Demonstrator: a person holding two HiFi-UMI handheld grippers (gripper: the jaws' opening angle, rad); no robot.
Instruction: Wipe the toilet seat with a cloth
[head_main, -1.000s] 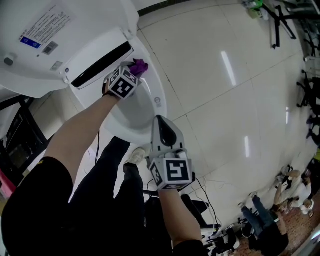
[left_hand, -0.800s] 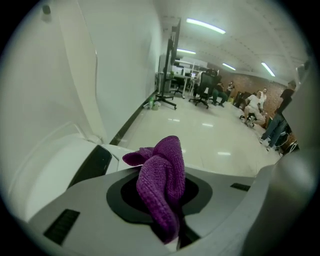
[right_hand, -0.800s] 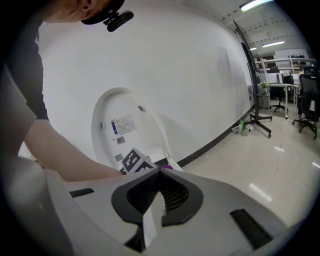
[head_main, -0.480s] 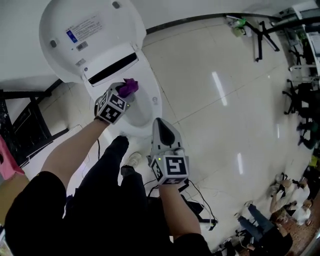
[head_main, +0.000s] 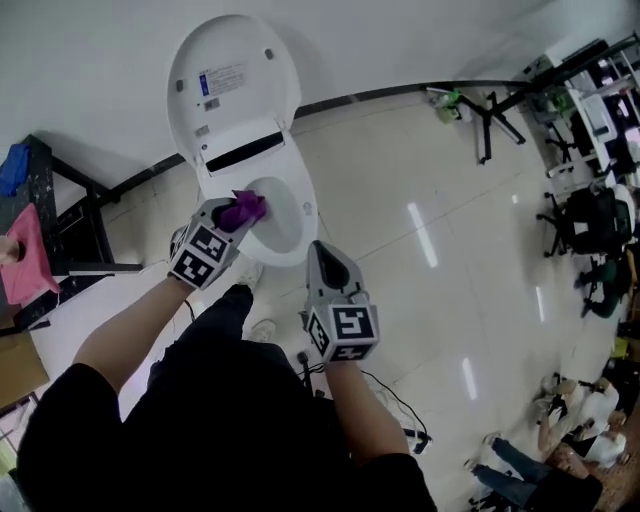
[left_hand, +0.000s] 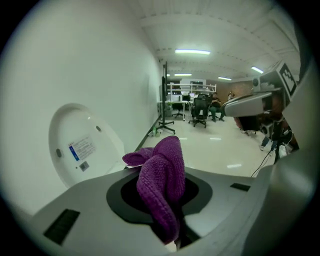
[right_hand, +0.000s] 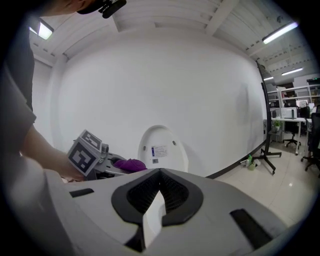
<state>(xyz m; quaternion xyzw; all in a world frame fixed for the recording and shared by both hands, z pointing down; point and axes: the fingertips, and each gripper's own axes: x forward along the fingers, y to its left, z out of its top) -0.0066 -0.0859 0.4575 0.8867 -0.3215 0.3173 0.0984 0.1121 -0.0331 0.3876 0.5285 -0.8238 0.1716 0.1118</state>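
The white toilet stands with its lid (head_main: 235, 80) raised and its seat (head_main: 305, 205) down around the bowl. My left gripper (head_main: 236, 216) hangs over the seat's left rim, shut on a bunched purple cloth (head_main: 243, 209). In the left gripper view the cloth (left_hand: 161, 185) sticks up out of the jaws, with the lid (left_hand: 82, 150) behind it. My right gripper (head_main: 324, 258) hovers in front of the bowl, shut and holding nothing. The right gripper view shows its closed tip (right_hand: 160, 172), the left gripper (right_hand: 100, 159) with the cloth (right_hand: 130, 164), and the lid (right_hand: 160, 147).
A black rack (head_main: 70, 225) at the left carries a pink cloth (head_main: 30, 265). A black stand (head_main: 490, 110) and office chairs (head_main: 590, 220) are across the glossy tiled floor. Cables (head_main: 390, 400) trail by the person's feet. People (head_main: 570, 400) are at the lower right.
The head view has pulled back, so the whole toilet now shows. My left gripper with the cloth has moved from the seat's back rim near the hinge to its left side.
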